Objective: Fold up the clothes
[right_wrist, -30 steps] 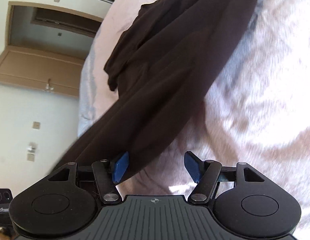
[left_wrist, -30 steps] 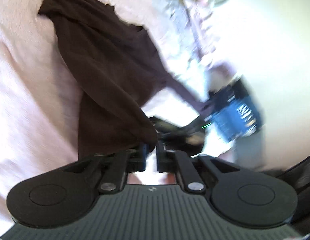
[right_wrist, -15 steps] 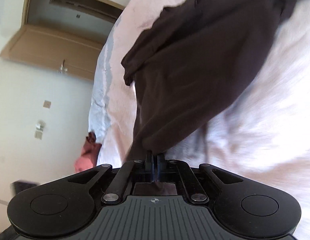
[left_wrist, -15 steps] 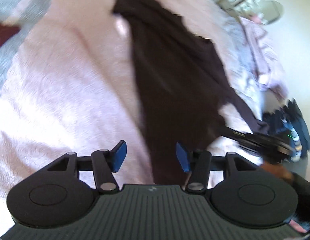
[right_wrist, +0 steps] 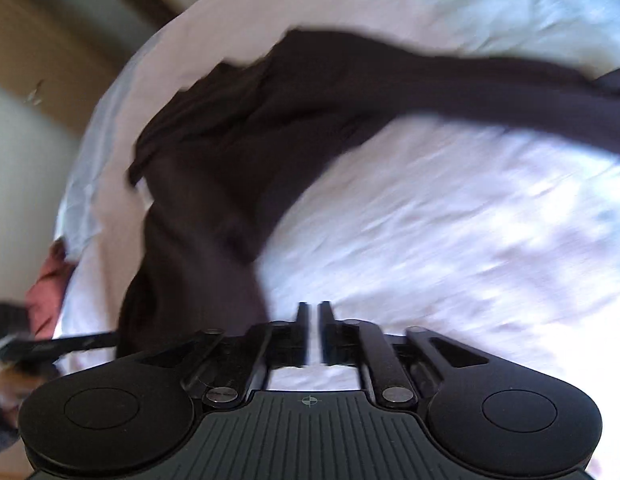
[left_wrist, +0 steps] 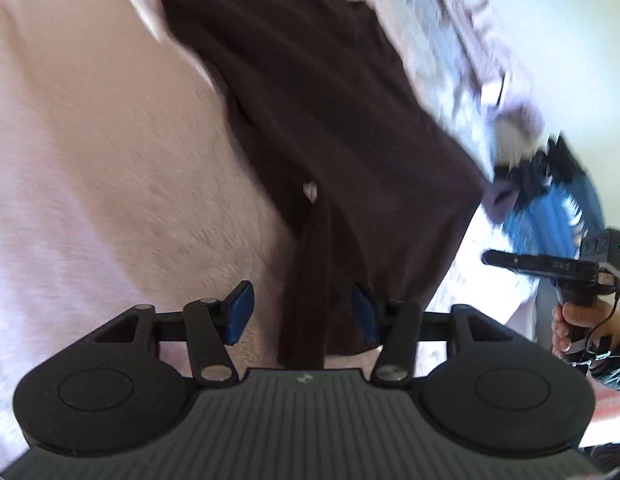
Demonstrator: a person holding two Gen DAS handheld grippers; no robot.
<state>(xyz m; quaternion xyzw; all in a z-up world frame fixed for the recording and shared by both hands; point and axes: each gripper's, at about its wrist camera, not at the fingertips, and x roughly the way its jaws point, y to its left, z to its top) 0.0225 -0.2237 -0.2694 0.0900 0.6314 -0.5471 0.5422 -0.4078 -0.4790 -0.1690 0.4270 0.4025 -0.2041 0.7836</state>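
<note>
A dark brown garment (left_wrist: 330, 128) lies spread on the pink fleece blanket (left_wrist: 90, 180). My left gripper (left_wrist: 302, 312) is open just above it, and a narrow fold of the garment's near edge runs between the two blue pads (left_wrist: 240, 312). In the right wrist view the same garment (right_wrist: 250, 140) stretches from the left to the far right. My right gripper (right_wrist: 310, 320) is shut just right of the garment's near end, with only bright blanket showing in the slit between its fingers. The right gripper (left_wrist: 550, 268) also shows in the left wrist view, held by a hand (left_wrist: 578, 320).
A blue and dark pile of clothes (left_wrist: 550, 216) and a lilac garment (left_wrist: 498, 80) lie at the bed's right side. A red cloth (right_wrist: 50, 280) hangs off the bed's left edge. A wooden door (right_wrist: 38, 52) stands behind.
My left gripper let go of the garment and now hovers open, lower over its edge. My right gripper went from open to shut on the garment; now the cloth is out of its fingers.
</note>
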